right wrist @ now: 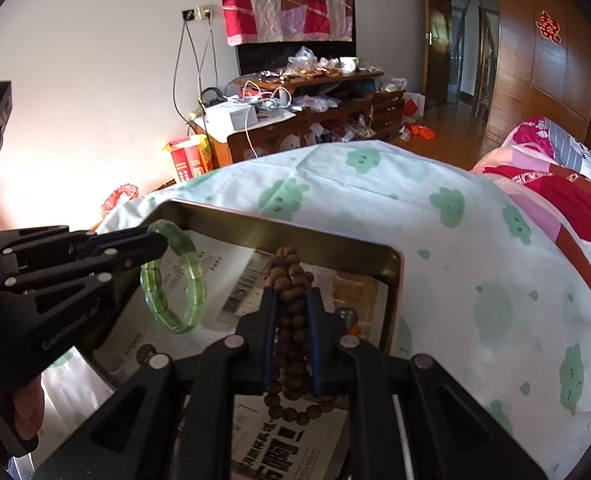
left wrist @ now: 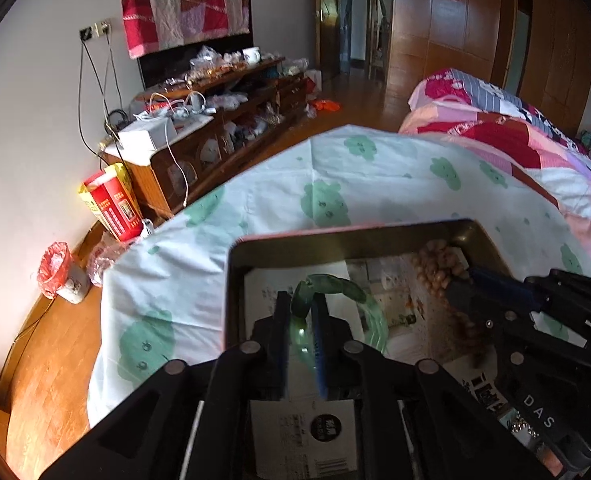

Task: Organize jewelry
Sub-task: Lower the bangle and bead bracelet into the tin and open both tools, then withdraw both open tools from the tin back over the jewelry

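A shallow metal tin point(left wrist: 335, 233) point(right wrist: 279, 233) lined with printed paper lies on the cloth-covered table. My left gripper point(left wrist: 301, 306) point(right wrist: 157, 240) reaches into its left side, shut on a green translucent bracelet point(left wrist: 337, 284) point(right wrist: 175, 280). The bracelet stands nearly upright, held at its top, its lower end down by the paper. My right gripper point(right wrist: 292, 308) point(left wrist: 461, 280) is over the tin's right side, shut on a bunch of brown wooden beads point(right wrist: 289, 270) point(left wrist: 435, 266). The beads bulge past the fingertips and hang in loops under the fingers.
A white cloth with green clouds point(left wrist: 255, 196) point(right wrist: 475, 248) covers the table. A bed with a pink quilt point(left wrist: 495, 136) lies to the right. A cluttered wooden cabinet point(left wrist: 215, 128) and a red box point(left wrist: 111, 208) stand by the wall. A hand point(right wrist: 27, 412) holds the left gripper.
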Demonstrator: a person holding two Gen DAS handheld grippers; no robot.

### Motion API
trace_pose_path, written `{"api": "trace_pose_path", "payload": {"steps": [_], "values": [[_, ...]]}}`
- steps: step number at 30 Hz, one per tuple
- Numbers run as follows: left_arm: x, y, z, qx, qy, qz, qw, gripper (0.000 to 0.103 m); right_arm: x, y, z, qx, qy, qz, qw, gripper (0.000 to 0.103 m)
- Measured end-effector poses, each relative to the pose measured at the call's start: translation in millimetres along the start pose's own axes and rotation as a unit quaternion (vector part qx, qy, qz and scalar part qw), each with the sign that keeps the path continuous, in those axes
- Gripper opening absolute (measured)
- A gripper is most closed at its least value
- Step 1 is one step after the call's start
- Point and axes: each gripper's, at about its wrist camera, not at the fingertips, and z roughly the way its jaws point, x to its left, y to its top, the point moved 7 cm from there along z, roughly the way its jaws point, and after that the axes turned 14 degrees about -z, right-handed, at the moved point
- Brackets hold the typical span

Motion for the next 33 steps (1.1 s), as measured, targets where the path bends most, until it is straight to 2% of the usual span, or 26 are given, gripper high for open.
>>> {"api": "trace_pose_path", "payload": {"steps": [1, 2, 3, 5, 6, 23, 33], "values": [[-1, -1, -1, -0.003, 0.005, 0.004, 1.0, 0.017, -1, -1, -1, -0.001, -0.002, 0.002, 1.0, 0.02], [-1, -1, -2, -0.007, 0.008, 0.006, 0.9999, 0.027, -1, -2, -3, -0.002, -0.002, 0.001, 1.0, 0.026], [0, -1, -3, -0.009, 0.012, 0.006, 0.9999, 0.046, -1, -2, -5, -0.004, -0.002, 0.001, 1.0, 0.03], [2, 0, -8, -0.023, 0.02, 0.002, 0.9995, 0.07, -1, -1, -8, -0.01, -0.007, 0.0, 1.0, 0.049], [3, 1, -12, -0.034, 0.019, 0.001, 0.9993, 0.072, -1, -1, -11, -0.013, -0.013, -0.001, 1.0, 0.052], [1, -17, -37, -0.029, -0.01, -0.012, 0.9995, 0.072, -4, -18, -46, -0.018, -0.03, 0.007, 0.999, 0.058], [10, -37, -52, -0.029, -0.006, -0.016, 0.9994, 0.072, -5, -35, -59, -0.02, -0.035, 0.018, 0.999, 0.062]]}}
